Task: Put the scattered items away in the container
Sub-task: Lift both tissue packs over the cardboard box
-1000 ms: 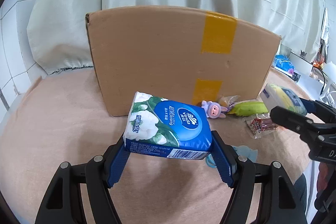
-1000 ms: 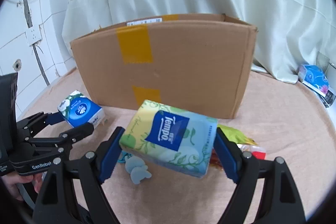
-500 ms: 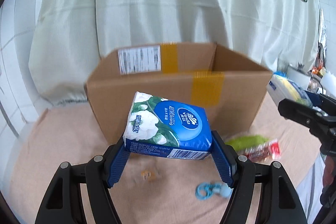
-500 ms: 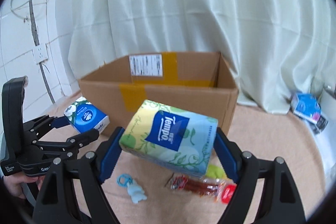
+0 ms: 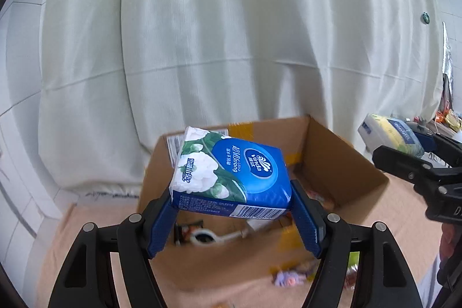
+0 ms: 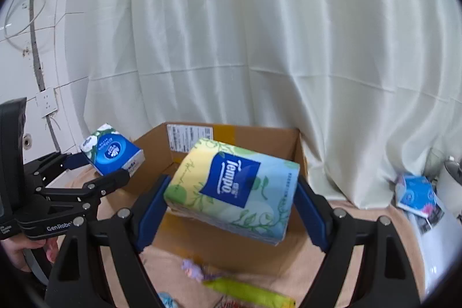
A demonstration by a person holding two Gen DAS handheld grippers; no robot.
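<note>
My left gripper is shut on a blue Vinda tissue pack, held in the air above the near rim of the open cardboard box. My right gripper is shut on a green and yellow Tempo tissue pack, also raised over the cardboard box. Each gripper shows in the other's view: the right one at the right edge, the left one at the left with its blue pack. Inside the box lie a white clip-like thing and some wrappers.
On the tan tablecloth in front of the box lie a purple toy figure, a green packet and other small items. A blue tissue pack rests at the far right. A pale curtain hangs behind the box.
Both grippers have risen with their tissue packs. The box, first seen from the side, now shows its open inside from above. The table items have slid down in both views.
</note>
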